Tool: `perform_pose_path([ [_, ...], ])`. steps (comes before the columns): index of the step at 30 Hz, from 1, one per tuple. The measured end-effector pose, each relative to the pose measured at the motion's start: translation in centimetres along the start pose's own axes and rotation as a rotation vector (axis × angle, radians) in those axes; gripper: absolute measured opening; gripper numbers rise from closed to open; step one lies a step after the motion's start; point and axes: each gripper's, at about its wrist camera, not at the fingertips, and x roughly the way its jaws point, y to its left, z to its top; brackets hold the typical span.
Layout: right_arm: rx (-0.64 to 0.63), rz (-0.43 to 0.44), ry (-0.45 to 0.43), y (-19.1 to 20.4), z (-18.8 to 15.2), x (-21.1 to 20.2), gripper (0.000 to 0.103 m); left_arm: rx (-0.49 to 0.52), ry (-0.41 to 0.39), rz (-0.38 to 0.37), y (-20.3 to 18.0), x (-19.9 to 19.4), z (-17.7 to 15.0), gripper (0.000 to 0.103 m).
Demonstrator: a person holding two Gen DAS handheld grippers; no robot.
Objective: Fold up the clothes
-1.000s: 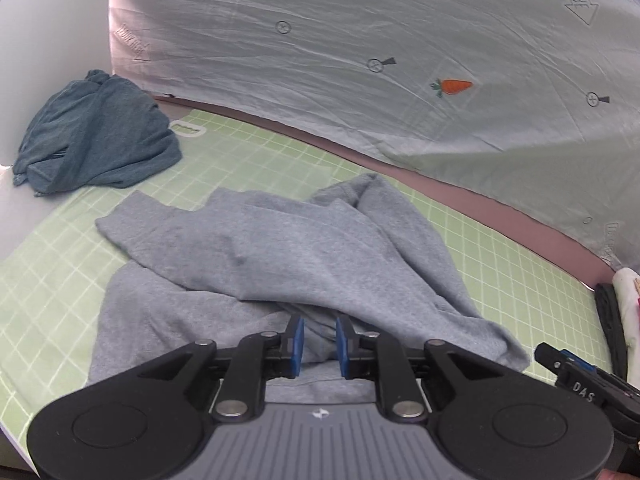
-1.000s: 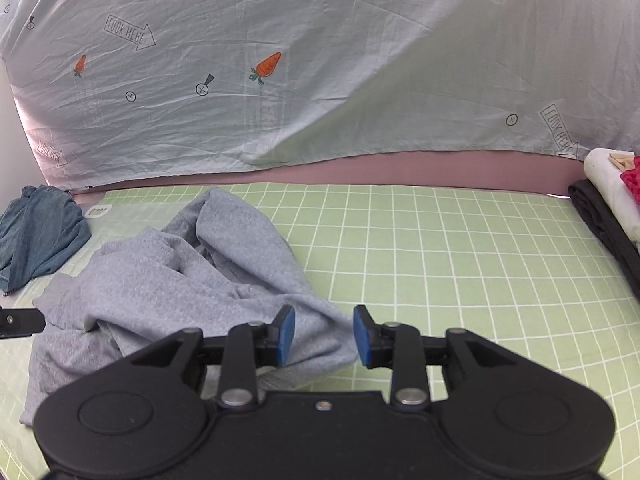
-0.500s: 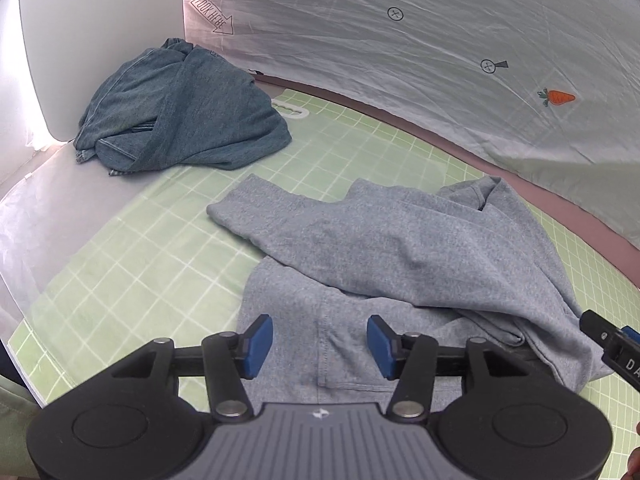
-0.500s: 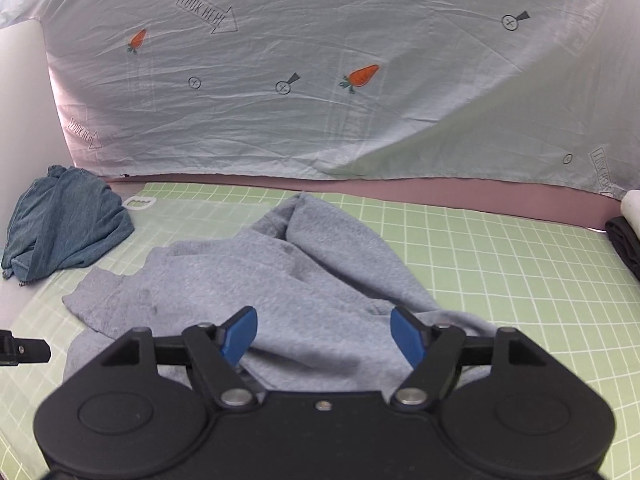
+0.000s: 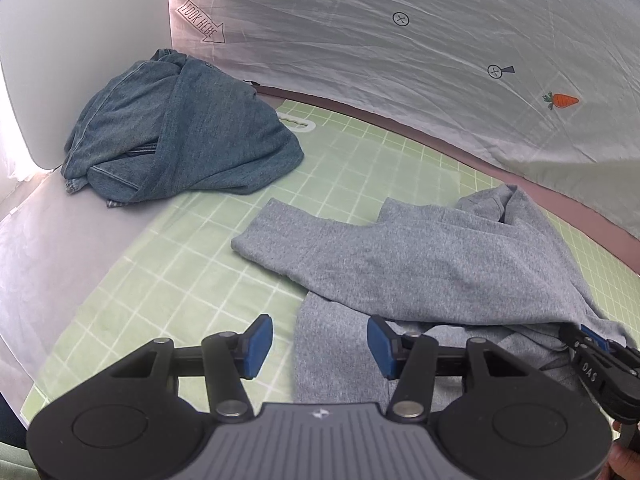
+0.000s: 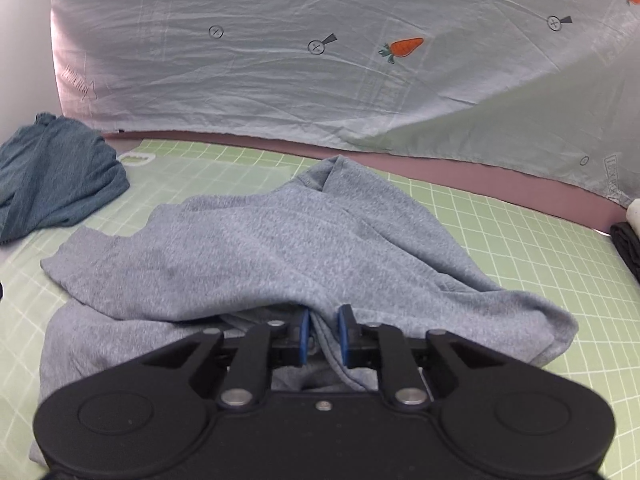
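Observation:
A grey sweatshirt lies crumpled on the green grid mat, one sleeve stretched toward the left. My left gripper is open, its blue pads straddling the garment's near left edge without holding it. In the right wrist view the same grey sweatshirt fills the middle, and my right gripper is shut on a fold of its near edge. The right gripper's tip shows at the lower right of the left wrist view, against the cloth.
A bunched blue denim garment sits at the mat's far left corner, also seen as the blue denim garment. A carrot-print sheet hangs behind. Dark and white folded clothes lie at the right edge.
My left gripper let go of the sweatshirt, opened and swung left toward its edge. My right gripper opened wide, moved onto the garment and closed on a fold.

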Motion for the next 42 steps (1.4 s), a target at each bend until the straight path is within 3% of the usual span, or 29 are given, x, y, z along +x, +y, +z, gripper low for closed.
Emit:
perform_pose_path([
  [6, 0.037, -0.063, -0.121, -4.1, 1.0, -3.6, 0.010, -0.030, 0.016, -0.008, -2.2, 0.2, -0.6, 0.054],
  [11, 0.104, -0.184, -0.175, -11.6, 2.2, -5.8, 0.009, -0.044, 0.001, -0.015, -5.7, -0.3, -1.4, 0.054],
  [16, 0.221, -0.336, -0.102, -22.8, 1.9, -4.4, 0.006, -0.040, 0.018, 0.006, -8.1, 0.5, -2.0, 0.054],
  [20, 0.247, -0.342, 0.004, -26.9, 0.4, -2.4, 0.006, -0.030, 0.040, 0.037, -9.0, 1.7, -2.1, 0.054],
  [22, 0.245, -0.317, 0.052, -27.1, -0.4, -1.7, 0.008, -0.025, 0.052, 0.052, -9.5, 2.2, -2.2, 0.054],
  [24, 0.249, -0.314, 0.091, -26.9, -1.2, -1.2, 0.023, -0.020, 0.063, 0.068, -10.0, 2.8, -2.2, 0.058],
  [25, 0.255, -0.317, 0.103, -26.6, -1.5, -1.1, 0.039, -0.018, 0.068, 0.075, -10.3, 3.1, -2.3, 0.059],
  [26, 0.262, -0.317, 0.111, -26.3, -1.9, -1.0, 0.047, -0.015, 0.074, 0.083, -10.5, 3.4, -2.3, 0.059],
  [33, 0.376, -0.210, 0.075, -24.1, -2.4, -1.0, 0.056, 0.043, 0.104, 0.116, -11.4, 6.0, -0.7, 0.060],
  [35, 0.395, -0.175, 0.056, -22.8, -2.2, -0.7, 0.067, 0.069, 0.114, 0.113, -11.5, 6.9, -0.1, 0.060],
  [37, 0.402, -0.143, 0.050, -21.6, -1.9, 0.1, 0.070, 0.097, 0.126, 0.106, -11.7, 7.7, 0.2, 0.060],
  [39, 0.395, -0.124, 0.065, -20.4, -1.7, 1.0, 0.079, 0.118, 0.141, 0.098, -11.8, 8.5, 0.3, 0.060],
  [42, 0.421, -0.081, 0.120, -19.3, -2.0, 2.9, 0.081, 0.144, 0.164, 0.087, -11.8, 9.7, 0.3, 0.060],
])
